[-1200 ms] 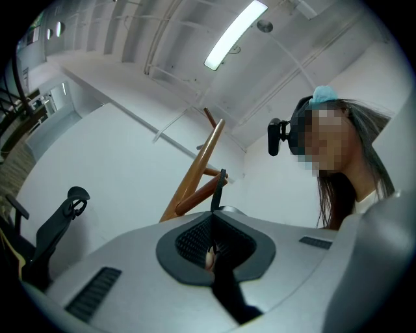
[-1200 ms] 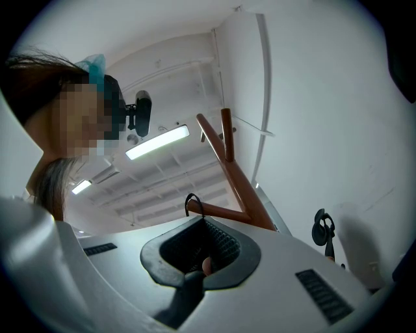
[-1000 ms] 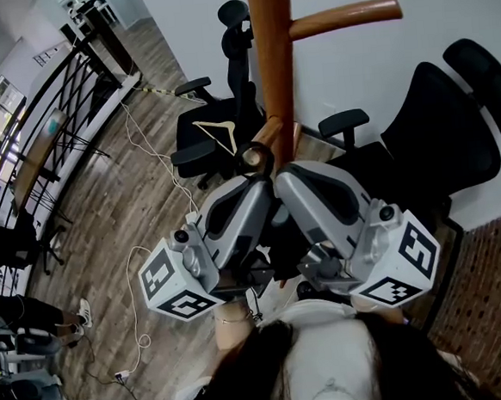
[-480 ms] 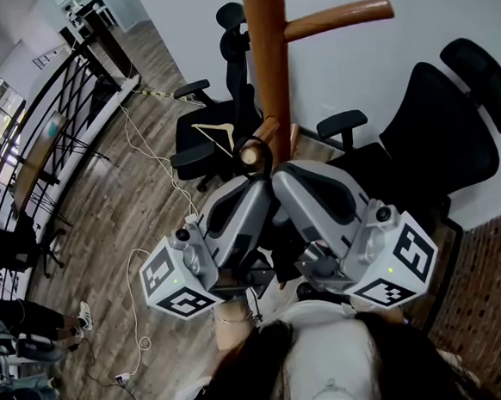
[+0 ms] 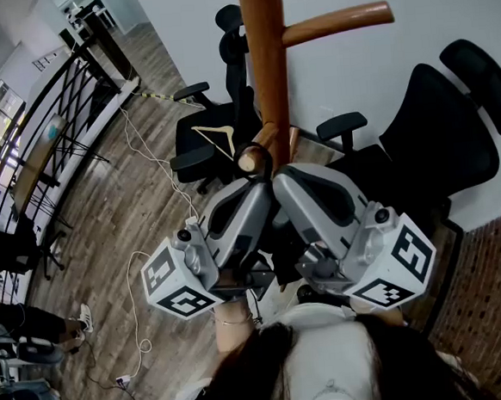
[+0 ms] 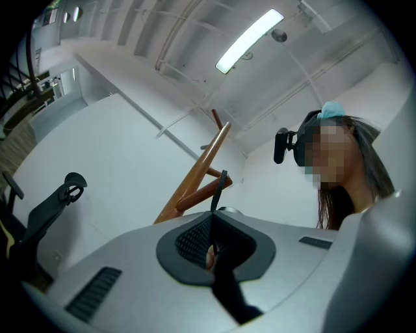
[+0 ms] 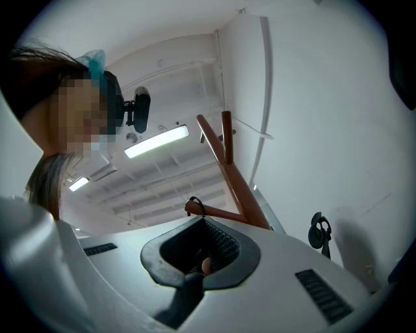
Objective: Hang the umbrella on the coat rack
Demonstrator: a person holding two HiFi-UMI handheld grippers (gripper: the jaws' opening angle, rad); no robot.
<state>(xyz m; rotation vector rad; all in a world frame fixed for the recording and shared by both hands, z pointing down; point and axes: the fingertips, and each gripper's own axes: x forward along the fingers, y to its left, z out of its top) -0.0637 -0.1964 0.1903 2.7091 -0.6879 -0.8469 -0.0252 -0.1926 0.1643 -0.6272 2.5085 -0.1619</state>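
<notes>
Now the umbrella's thin black strap loop [image 6: 220,185] has slid past the knob of the brown wooden coat rack [image 5: 265,56]'s lower peg [image 5: 259,147], mid-frame, so it is nearly hung, my left gripper [image 6: 212,227] and right gripper [image 7: 203,250] still pinched shut on it.

- Below you to the left a black office chair [image 5: 236,62] stands on the wood-plank floor [image 5: 118,218], with a bare wooden hanger [image 5: 218,135] lying on its seat.
- To your right a second black chair [image 5: 439,132], with a high back and headrest, stands against the white wall [image 5: 447,7].
- A white cable [image 5: 147,147] snakes over the planks near the first chair.
- A black railing [image 5: 57,102] runs along the far left.
- At the left edge you can see someone's leg and white shoe [image 5: 83,313].
- A brick-patterned surface [image 5: 499,292] fills the lower right corner.
- Overhead, a long ceiling light [image 6: 250,40] is lit.
</notes>
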